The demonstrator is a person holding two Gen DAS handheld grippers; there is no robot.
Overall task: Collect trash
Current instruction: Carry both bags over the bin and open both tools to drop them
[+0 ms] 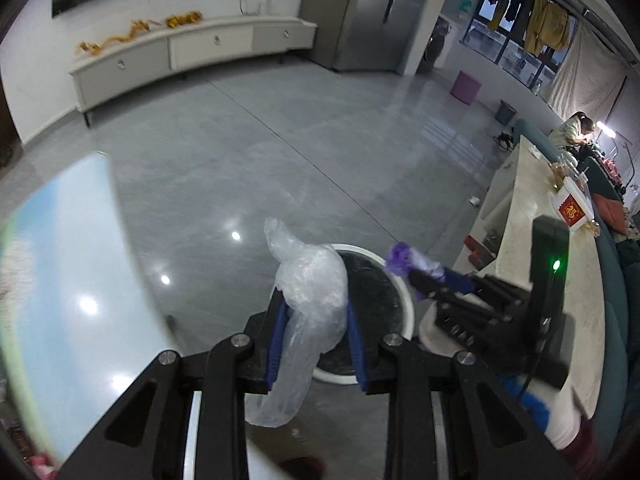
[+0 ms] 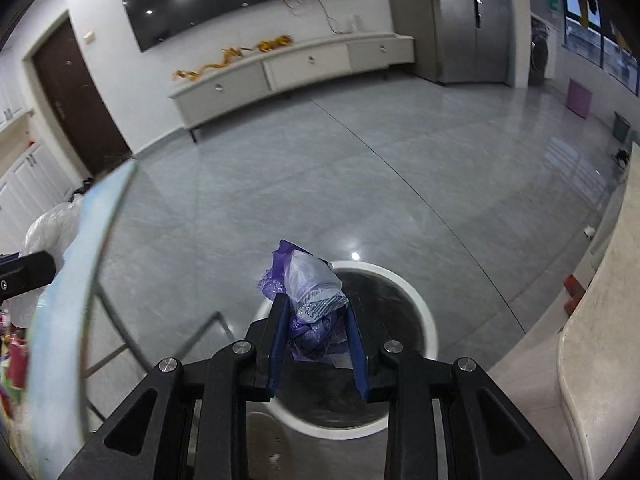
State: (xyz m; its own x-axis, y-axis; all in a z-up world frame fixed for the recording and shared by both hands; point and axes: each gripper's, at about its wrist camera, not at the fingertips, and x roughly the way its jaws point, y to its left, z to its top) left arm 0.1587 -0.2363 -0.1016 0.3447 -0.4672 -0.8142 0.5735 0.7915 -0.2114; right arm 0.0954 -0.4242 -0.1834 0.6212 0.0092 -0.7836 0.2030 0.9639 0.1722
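My left gripper (image 1: pixel 316 304) is shut on a crumpled clear plastic bag (image 1: pixel 310 280), which hangs down between the blue pads above a round white-rimmed trash bin (image 1: pixel 404 292) on the floor. My right gripper (image 2: pixel 316 304) is shut on a wad of purple and clear plastic wrappers (image 2: pixel 308 284), held over the same bin (image 2: pixel 424 312). In the left wrist view the right gripper (image 1: pixel 404 268) comes in from the right with the purple wad (image 1: pixel 400 260) at its tip, over the bin's rim.
A round glass-topped table (image 1: pixel 68 248) with a metal frame (image 2: pixel 116 320) stands at the left. A long pale counter (image 1: pixel 560 280) runs along the right. A low TV cabinet (image 2: pixel 296 68) lines the far wall across the grey tiled floor (image 2: pixel 320 184).
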